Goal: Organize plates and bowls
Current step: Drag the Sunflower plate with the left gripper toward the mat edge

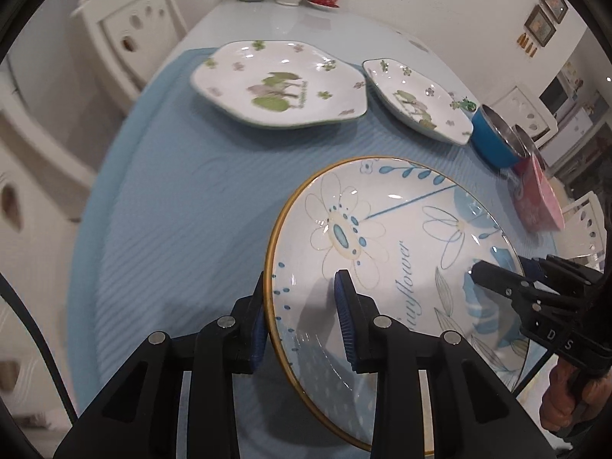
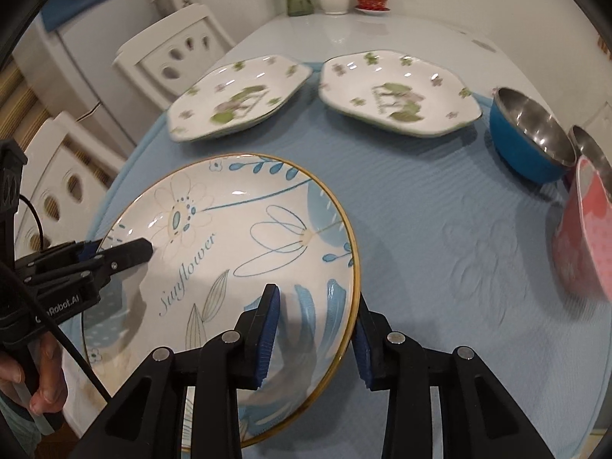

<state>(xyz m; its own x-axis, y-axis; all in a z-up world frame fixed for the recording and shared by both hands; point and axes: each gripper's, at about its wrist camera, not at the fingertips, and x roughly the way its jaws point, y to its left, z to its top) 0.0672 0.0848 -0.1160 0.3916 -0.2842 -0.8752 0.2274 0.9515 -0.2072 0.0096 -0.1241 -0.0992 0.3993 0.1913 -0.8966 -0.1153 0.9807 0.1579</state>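
With both tongs clamped on opposite rims of the round plate (image 2: 229,267), we're mid-carry: left gripper (image 1: 302,321) on its left edge, right gripper (image 2: 315,329) on its right edge, plate off the mat (image 2: 440,248). Two green-flower plates (image 2: 397,91) sit ahead of the tongs, bowls (image 2: 528,134) beyond the right one. Next, my guess: keep it level, lower, release together.

I see open blue mat (image 2: 420,237) ahead; two green-flowered plates (image 2: 397,95) and bowls (image 2: 531,141) block beyond.
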